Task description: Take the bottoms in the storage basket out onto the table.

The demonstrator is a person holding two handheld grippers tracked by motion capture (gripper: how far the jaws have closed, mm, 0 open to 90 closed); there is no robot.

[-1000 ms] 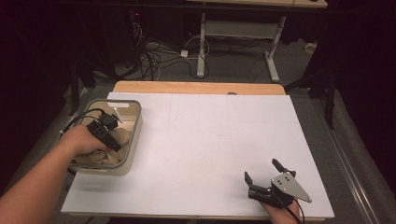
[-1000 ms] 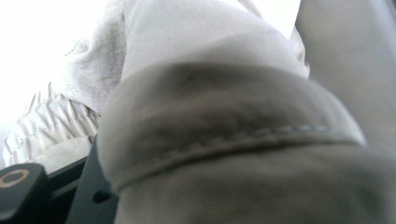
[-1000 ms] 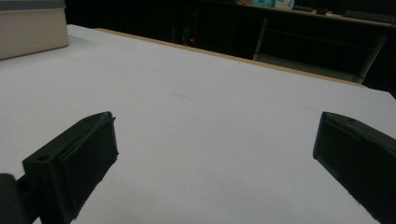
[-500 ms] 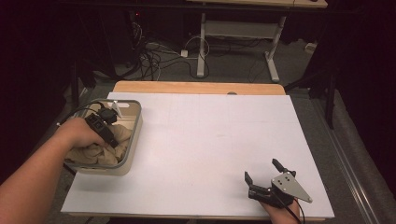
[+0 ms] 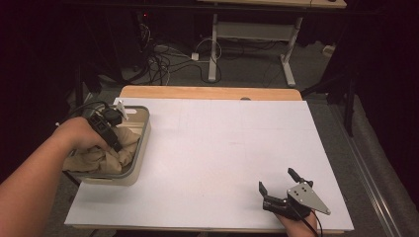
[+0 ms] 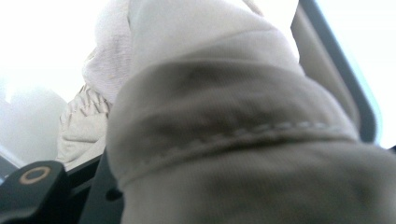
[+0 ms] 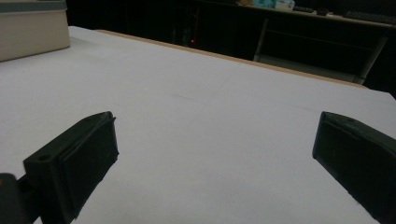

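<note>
The beige cloth (image 5: pixel 111 150) is lying bunched in the grey-rimmed bin (image 5: pixel 141 148) at the tabletop's left edge. The left gripper (image 5: pixel 112 136) is pushing down into it, likely for a hold; whether its jaws are closing, I cannot tell. The right gripper (image 5: pixel 276 190) is waiting near the front right corner, its 2 jaws apart, holding nothing.
</note>
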